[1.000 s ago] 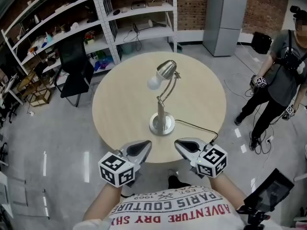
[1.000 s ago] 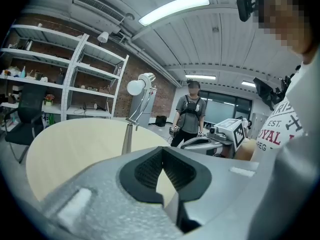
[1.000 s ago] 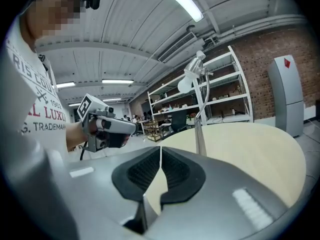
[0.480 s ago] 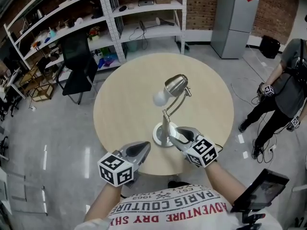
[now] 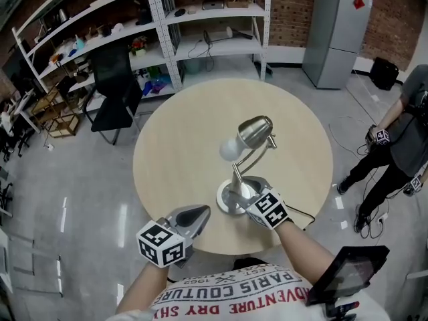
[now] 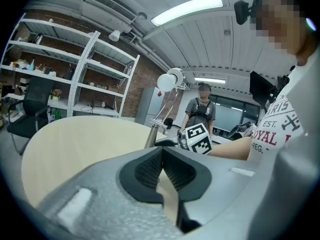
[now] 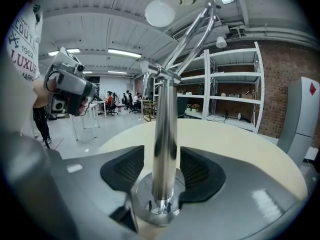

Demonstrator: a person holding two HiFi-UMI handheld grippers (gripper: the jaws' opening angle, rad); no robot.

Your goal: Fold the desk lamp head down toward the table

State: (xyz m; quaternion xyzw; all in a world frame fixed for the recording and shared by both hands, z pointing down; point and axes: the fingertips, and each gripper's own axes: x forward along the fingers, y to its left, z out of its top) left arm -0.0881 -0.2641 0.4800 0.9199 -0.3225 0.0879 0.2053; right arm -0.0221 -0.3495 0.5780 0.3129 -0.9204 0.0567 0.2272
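Right hand-held gripper [image 5: 246, 187] is opening, ribbed pads [image 7: 125, 170] flanking shiny cylindrical lamp post [image 7: 164, 134]; left hand-held gripper [image 6: 161, 156] closed.

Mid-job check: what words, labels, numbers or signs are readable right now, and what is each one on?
"PARIS COUTURE": white T-shirt, upside down in the head view.
"ADVENTURE DRY SHI": same T-shirt, cut off.
"EST.", "ROYAL", "REG.": same T-shirt, left gripper view.
"LUXU": same T-shirt, right gripper view, cut off.
Red diamond sign on the grey cabinet: no readable text.
Shelf items: too small to read.

Lab-workshop: metal shelving [image 5: 221, 44], brick wall [image 5: 291, 12]
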